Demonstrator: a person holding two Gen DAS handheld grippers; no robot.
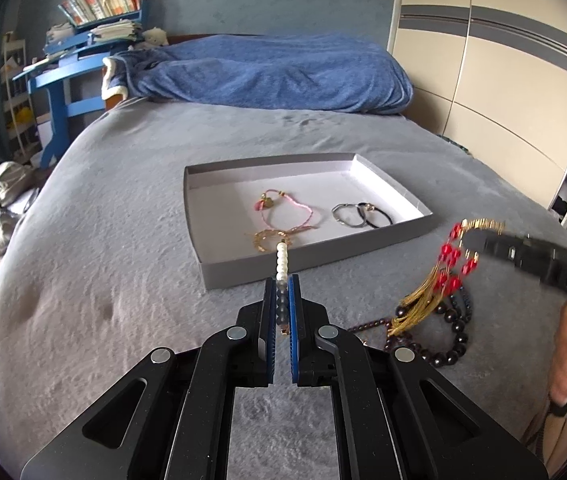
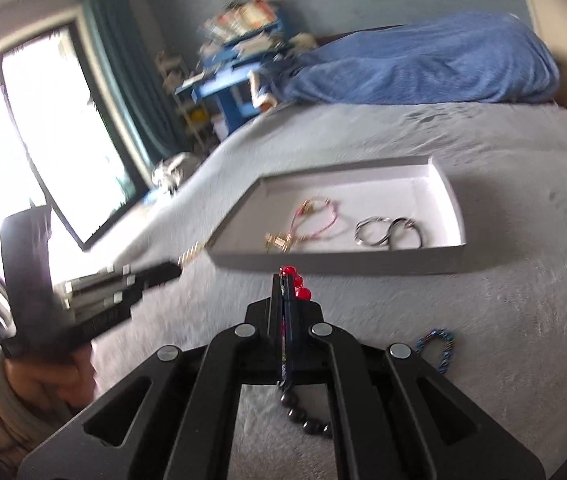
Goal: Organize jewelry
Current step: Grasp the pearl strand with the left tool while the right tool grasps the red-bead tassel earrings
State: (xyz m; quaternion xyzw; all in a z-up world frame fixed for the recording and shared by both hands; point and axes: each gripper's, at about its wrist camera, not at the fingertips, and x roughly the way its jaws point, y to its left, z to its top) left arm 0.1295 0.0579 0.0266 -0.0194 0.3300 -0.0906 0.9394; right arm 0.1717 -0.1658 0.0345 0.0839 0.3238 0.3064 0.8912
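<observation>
Jewelry: a white pearl strand (image 1: pixel 282 261) is clamped in the left gripper (image 1: pixel 282 284), its lower end hidden between the pads. The blurred right gripper (image 2: pixel 286 280) pinches a red-beaded gold-tasselled necklace (image 1: pixel 449 264), dark beads trailing beside the shallow grey cardboard tray (image 1: pixel 311 266).

We see a shallow grey tray (image 1: pixel 219 268) lying flat on the bed, holding a pink cord bracelet (image 1: pixel 283 210), a gold chain (image 1: pixel 267 238) and dark hoop bracelets (image 1: pixel 359 214). A white pearl strand (image 1: pixel 282 260) sticks up over its near wall. A dark bead necklace (image 1: pixel 453 332) with red beads (image 1: pixel 453 256) and a gold tassel (image 1: pixel 419 300) trails onto the bedspread to the right of the tray. A small blue bead bracelet (image 2: pixel 439 346) lies apart.
</observation>
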